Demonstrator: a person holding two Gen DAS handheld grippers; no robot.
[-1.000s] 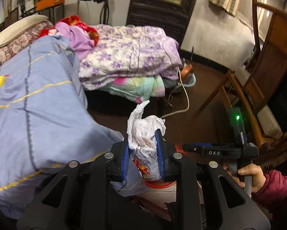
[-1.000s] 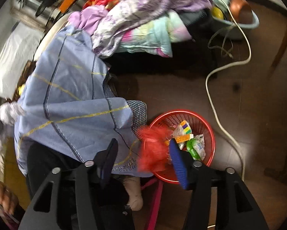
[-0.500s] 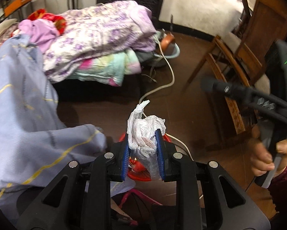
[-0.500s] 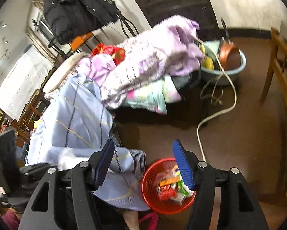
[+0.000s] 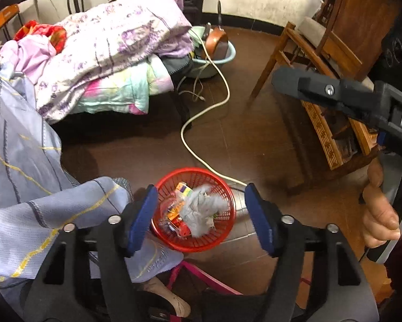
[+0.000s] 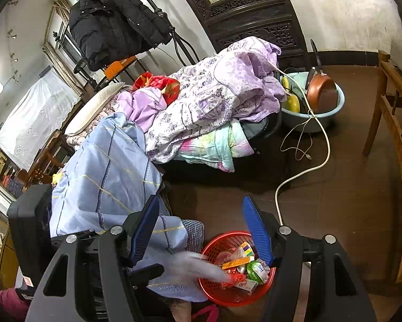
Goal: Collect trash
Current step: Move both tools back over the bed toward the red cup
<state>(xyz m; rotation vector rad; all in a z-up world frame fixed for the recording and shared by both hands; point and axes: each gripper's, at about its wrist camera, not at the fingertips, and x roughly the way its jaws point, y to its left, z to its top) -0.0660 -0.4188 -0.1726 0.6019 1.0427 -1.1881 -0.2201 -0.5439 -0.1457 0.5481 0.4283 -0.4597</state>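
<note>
A red mesh trash basket stands on the brown floor and holds several wrappers. A crumpled white plastic bag, blurred by motion, is at the basket's mouth, free of my left gripper, which is open above the basket. In the right wrist view the basket is at the bottom, with the bag a white blur at its left rim. My right gripper is open and empty, up and left of the basket. The right gripper's body shows in the left wrist view.
A blue striped sheet hangs just left of the basket. A bed with piled quilts is behind. A white cable runs across the floor to a basin with a pan. Wooden chairs stand at right.
My left gripper has opened and let go of the white plastic bag, which drops into the red basket. My right gripper stayed open and rose, looking further out over the room.
</note>
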